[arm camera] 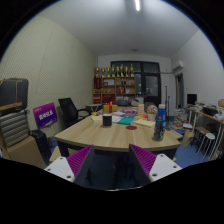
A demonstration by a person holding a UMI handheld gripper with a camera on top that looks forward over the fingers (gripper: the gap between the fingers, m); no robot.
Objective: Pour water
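Room, office type: pale walls, a ceiling strip light point(137, 5), a dark doorway at the far end.

Shelf unit point(114, 88) against the far wall, with a row of upright bottles along its top; contents otherwise too small to tell.

Table point(100, 137), large, light wood, rounded edge, standing beyond the claw and taking up the middle of the room. It carries a scatter of small items.

Chairs: one dark office chair point(68, 108) at the table's far left side, another chair point(44, 145) nearer, by a purple sign point(45, 115) with white lettering.

Bottle point(160, 122), blue-tinted, upright, long axis vertical, near the table's right edge. Judged to be the water vessel for the task. It lies ahead of the claw and off to its right, well apart from the fingers.

Cup point(107, 119), pale, upright, near the table's middle, ahead and slightly left of the claw; a likely receiver for the pour, though this is a guess.

Small items between the two: red and teal pieces, not identifiable.

Claw point(110, 160): fingers spread wide with nothing between them, purple pads point(80, 158) facing inward, held short of the table's near edge. Approach not yet made; the reach would have to go forward and rightward to the bottle.
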